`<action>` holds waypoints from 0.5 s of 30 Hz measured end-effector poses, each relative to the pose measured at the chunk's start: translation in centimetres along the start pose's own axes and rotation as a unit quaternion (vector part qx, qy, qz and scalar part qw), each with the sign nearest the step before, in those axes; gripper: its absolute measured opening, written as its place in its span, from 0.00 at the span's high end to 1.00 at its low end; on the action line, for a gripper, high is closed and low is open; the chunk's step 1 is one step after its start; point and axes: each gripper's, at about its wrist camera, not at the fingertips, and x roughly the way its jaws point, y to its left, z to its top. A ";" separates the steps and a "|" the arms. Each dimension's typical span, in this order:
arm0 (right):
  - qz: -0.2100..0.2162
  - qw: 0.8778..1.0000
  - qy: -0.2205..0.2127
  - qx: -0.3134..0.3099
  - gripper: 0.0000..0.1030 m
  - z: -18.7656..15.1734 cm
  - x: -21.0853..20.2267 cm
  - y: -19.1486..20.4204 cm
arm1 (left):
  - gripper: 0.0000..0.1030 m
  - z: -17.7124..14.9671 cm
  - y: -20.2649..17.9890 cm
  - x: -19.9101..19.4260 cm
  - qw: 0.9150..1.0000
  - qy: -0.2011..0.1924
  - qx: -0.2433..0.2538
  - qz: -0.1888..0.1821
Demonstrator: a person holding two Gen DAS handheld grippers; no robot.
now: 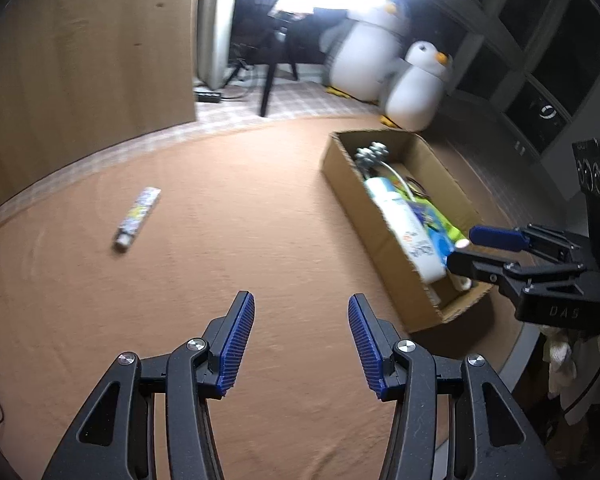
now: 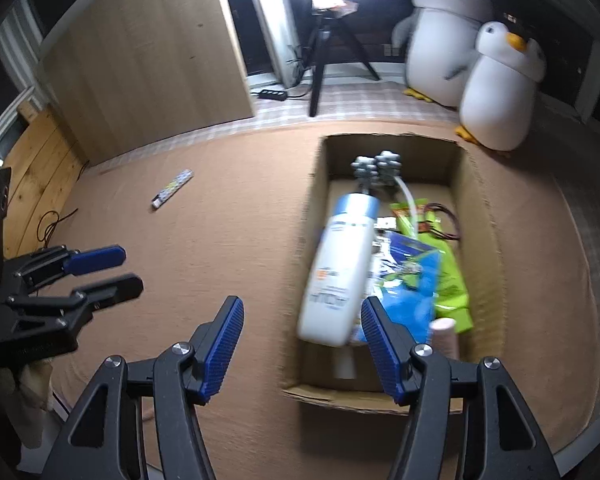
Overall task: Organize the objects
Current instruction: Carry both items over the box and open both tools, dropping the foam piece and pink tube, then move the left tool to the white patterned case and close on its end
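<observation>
Brown carpet [image 1: 228,264]: small printed tube [image 1: 137,218] lies alone, well left of open cardboard box [image 2: 480,216] holding white bottle [image 2: 340,272] and packets. Left gripper [image 1: 301,344] and right gripper [image 2: 302,350] both half open, empty.

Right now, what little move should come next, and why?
Probably reach the left hand-held gripper toward the small tube. It is the only item lying loose on the brown mat, outside the cardboard box, and the gripper's jaws are open and empty.

L wrist: steep down, mat [image 1: 180,280] | R: same, over box [image 2: 480,240]
</observation>
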 end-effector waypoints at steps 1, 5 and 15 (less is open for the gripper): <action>0.002 1.000 0.001 -0.003 0.44 0.0 0.2 0.7 | 0.49 -0.1 0.6 -0.4 1.000 -0.003 -0.004 0.000; -0.002 1.000 0.004 -0.012 0.37 0.2 1.0 3.1 | 0.49 -0.6 2.9 -1.7 1.000 -0.013 -0.010 0.009; 0.003 1.000 0.012 -0.028 0.32 1.3 3.0 7.7 | 0.43 -0.4 11.4 -5.0 0.997 -0.043 -0.042 0.041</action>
